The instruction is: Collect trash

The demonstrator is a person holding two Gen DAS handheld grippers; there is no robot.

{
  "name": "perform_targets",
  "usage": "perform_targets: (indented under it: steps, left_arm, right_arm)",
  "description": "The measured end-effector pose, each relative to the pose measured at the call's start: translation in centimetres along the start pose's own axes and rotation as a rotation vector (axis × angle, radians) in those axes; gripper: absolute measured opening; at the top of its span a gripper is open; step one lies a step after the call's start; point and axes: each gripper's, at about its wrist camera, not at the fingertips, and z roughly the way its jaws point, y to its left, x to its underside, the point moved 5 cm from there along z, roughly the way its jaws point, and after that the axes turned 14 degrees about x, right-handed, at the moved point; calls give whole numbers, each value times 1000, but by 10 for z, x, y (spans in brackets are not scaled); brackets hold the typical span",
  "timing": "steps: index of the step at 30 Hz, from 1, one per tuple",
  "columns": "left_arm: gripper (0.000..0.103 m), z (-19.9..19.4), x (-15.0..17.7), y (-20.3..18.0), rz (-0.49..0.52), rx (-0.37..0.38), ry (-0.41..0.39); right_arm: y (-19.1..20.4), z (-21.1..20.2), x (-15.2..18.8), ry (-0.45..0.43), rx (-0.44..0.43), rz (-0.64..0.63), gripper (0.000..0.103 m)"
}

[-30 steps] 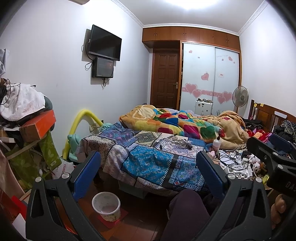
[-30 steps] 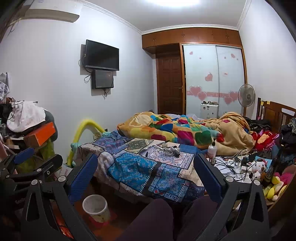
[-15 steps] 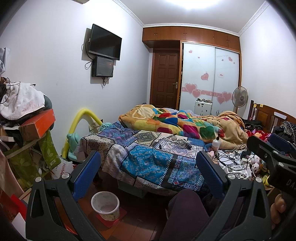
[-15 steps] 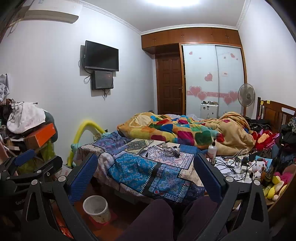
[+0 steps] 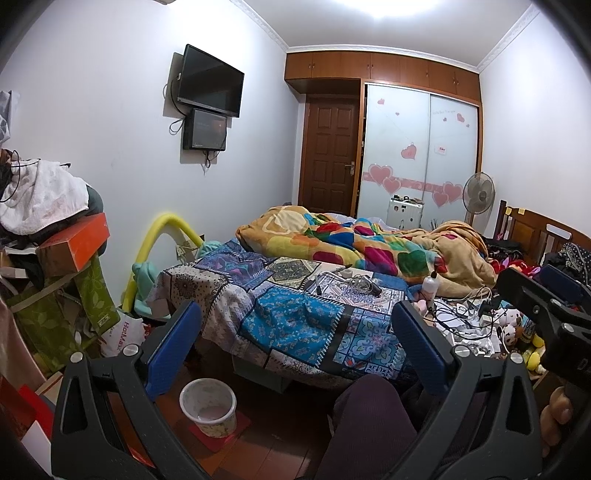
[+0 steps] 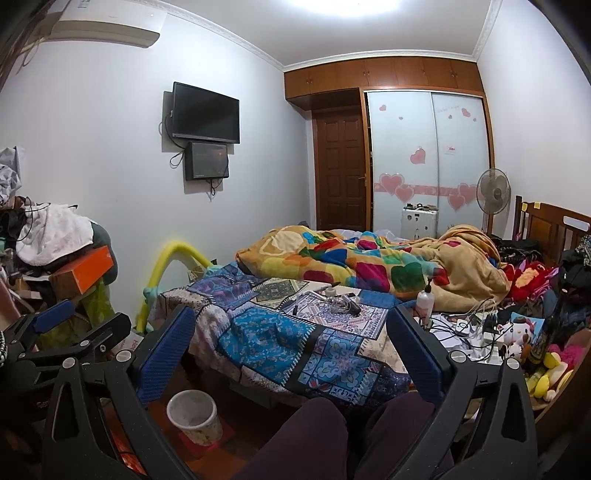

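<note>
We held both grippers above our knees, facing the bed (image 5: 295, 317). The left gripper (image 5: 295, 350) and the right gripper (image 6: 291, 350) each had their jaws spread wide and empty. The small waste bin (image 5: 208, 406) stood on a red mat on the floor, below and just inside each left-hand finger. Only the right view showed the air conditioner (image 6: 107, 27); only the left view caught our fingers (image 5: 556, 410) on the other handle.
</note>
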Motion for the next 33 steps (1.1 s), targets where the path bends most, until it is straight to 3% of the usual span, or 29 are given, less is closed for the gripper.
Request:
perform_targets:
  steps: [14, 24, 33]
  left_arm:
    - [103, 30, -8, 11, -47, 38, 25]
    - [103, 95, -33, 12, -49, 70, 51]
    - [103, 195, -46, 23, -104, 74, 56]
  right_arm:
    - [-3, 23, 2, 52, -14, 7, 103]
    - [-24, 79, -5, 87, 28, 42, 103]
    - [-49, 147, -7, 121, 100, 16, 103]
